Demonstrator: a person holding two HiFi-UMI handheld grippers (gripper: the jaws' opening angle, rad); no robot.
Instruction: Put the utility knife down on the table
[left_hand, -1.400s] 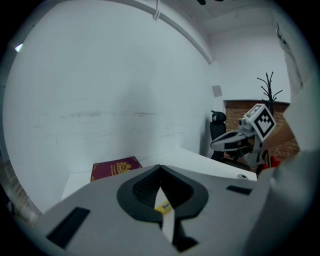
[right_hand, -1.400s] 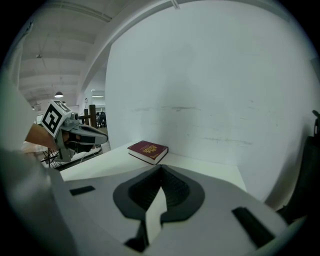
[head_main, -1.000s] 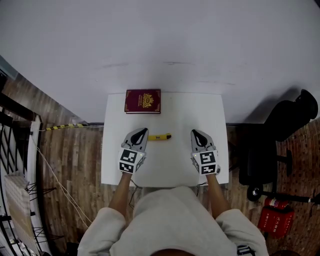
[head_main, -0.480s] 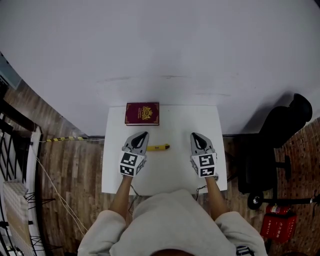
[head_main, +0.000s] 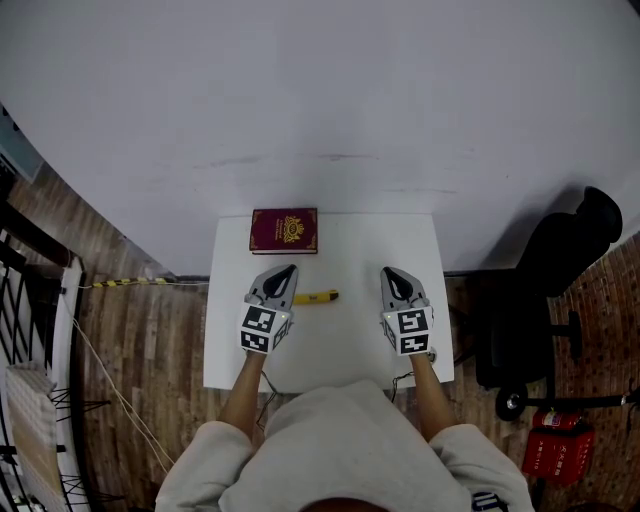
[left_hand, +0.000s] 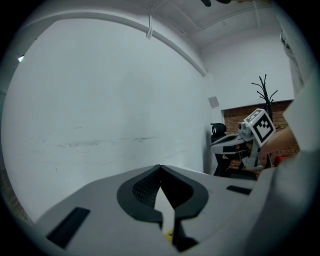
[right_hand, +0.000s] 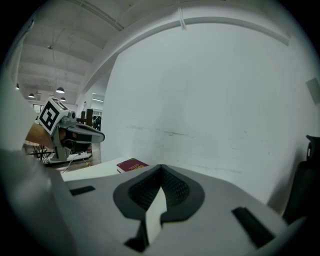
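The yellow utility knife (head_main: 316, 296) lies flat on the white table (head_main: 350, 250), free of both grippers. My left gripper (head_main: 285, 268) hovers just to its left, shut and empty; a sliver of the yellow knife (left_hand: 170, 233) shows below its closed jaws in the left gripper view (left_hand: 160, 167). My right gripper (head_main: 388, 271) hangs over the table's right part, apart from the knife, its jaws (right_hand: 160, 166) also shut on nothing. Each gripper shows in the other's view: the right gripper (left_hand: 240, 142) and the left gripper (right_hand: 75, 132).
A maroon book (head_main: 284, 230) lies at the table's far left edge, also the book (right_hand: 132, 165) in the right gripper view. A white wall stands right behind the table. A black office chair (head_main: 560, 280) and a red fire extinguisher (head_main: 545, 450) are on the wooden floor to the right.
Both grippers have risen a little above the table, staying shut. The knife has stayed where it lies.
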